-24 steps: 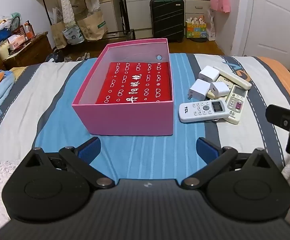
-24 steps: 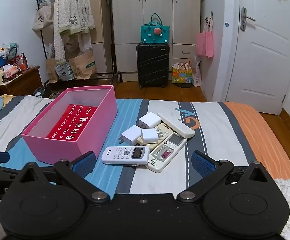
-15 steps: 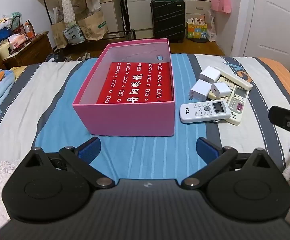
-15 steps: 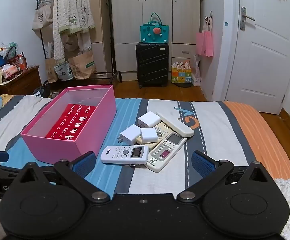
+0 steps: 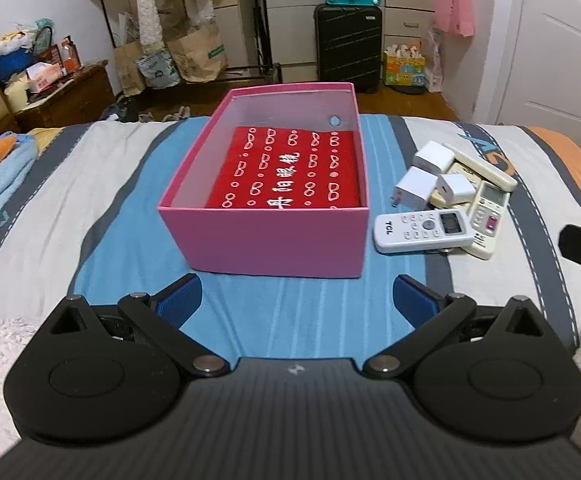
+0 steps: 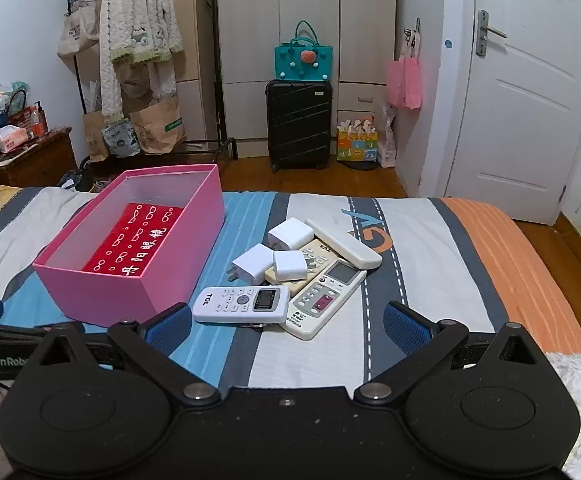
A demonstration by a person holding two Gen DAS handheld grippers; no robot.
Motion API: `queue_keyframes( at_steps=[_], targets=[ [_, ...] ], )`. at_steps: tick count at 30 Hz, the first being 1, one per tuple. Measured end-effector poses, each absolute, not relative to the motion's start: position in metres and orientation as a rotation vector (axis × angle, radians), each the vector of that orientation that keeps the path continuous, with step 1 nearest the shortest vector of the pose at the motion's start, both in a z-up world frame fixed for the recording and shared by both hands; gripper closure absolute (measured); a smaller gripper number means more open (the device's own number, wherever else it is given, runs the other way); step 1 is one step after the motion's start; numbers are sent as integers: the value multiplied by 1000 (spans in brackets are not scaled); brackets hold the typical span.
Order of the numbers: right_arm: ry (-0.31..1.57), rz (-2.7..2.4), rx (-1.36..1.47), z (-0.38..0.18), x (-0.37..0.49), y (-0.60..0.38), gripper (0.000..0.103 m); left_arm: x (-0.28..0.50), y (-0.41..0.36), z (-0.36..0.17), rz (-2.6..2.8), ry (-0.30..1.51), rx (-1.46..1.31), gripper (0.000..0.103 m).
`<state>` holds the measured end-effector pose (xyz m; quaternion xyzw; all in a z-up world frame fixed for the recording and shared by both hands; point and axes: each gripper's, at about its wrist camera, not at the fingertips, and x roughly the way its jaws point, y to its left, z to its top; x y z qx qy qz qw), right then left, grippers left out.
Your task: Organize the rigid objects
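Left wrist: the left gripper (image 5: 296,300) gaped, empty, near the pink box (image 5: 274,236) on the bed (image 5: 70,184). Right wrist: the right gripper (image 6: 288,326) gaped, empty, near the remotes (image 6: 242,305) and chargers (image 6: 290,266) right of the box.

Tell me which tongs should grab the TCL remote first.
Right. The right tongs are open and face the TCL remote directly; the left tongs face the pink box.
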<state>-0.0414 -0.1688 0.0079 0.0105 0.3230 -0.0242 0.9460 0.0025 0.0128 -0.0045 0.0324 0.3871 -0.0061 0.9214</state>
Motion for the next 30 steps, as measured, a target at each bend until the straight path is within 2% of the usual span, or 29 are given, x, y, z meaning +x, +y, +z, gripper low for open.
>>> queue_keyframes(
  at_steps=[8, 30],
  targets=[
    [667, -56, 15, 6, -41, -169, 0, -3, 19, -2, -20, 731, 47, 0],
    [686, -58, 15, 4, -40, -171, 0, -6, 21, 1, -46, 725, 50, 0]
  ],
)
